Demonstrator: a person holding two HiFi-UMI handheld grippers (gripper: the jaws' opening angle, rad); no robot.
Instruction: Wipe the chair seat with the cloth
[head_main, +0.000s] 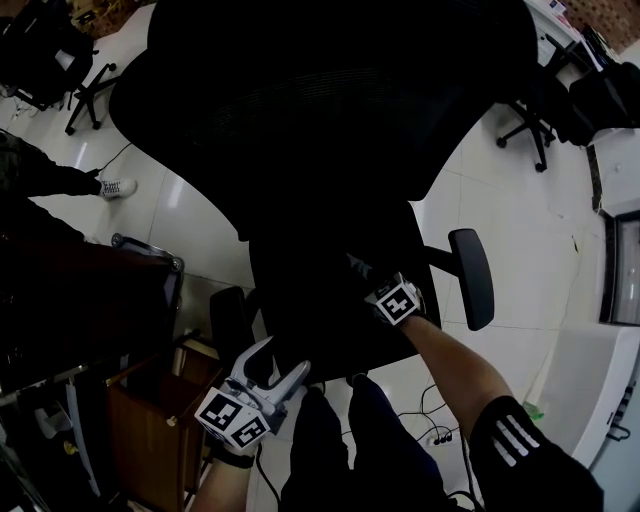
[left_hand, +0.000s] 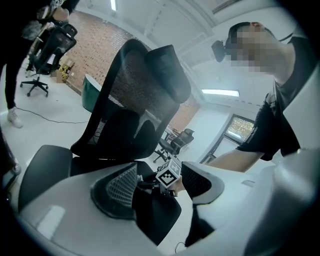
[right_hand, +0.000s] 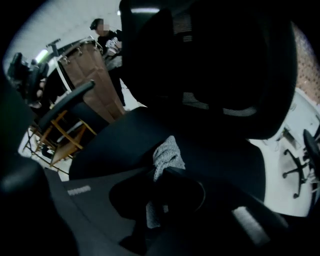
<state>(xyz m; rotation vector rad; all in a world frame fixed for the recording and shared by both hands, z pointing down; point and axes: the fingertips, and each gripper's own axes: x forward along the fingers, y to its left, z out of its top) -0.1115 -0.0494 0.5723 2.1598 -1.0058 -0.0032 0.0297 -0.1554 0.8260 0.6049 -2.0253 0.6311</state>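
From above, a black office chair fills the head view, its seat (head_main: 312, 300) below the wide backrest (head_main: 330, 90). My right gripper (right_hand: 160, 172) rests low over the seat (right_hand: 225, 150), shut on a grey cloth (right_hand: 167, 154) that bunches out past its dark jaws. In the head view only its marker cube (head_main: 398, 300) shows, over the right half of the seat. My left gripper (head_main: 283, 362) hovers off the seat's front left corner. Its white jaws stand apart with nothing between them, and it looks across at the right gripper's cube (left_hand: 169, 174).
Armrests flank the seat at right (head_main: 472, 275) and left (head_main: 230, 320). A wooden stand (head_main: 150, 400) sits close on the left. Other office chairs (head_main: 540, 110) are farther off, with a bystander's shoe (head_main: 118, 187) on the white floor and cables (head_main: 425, 425) near my legs.
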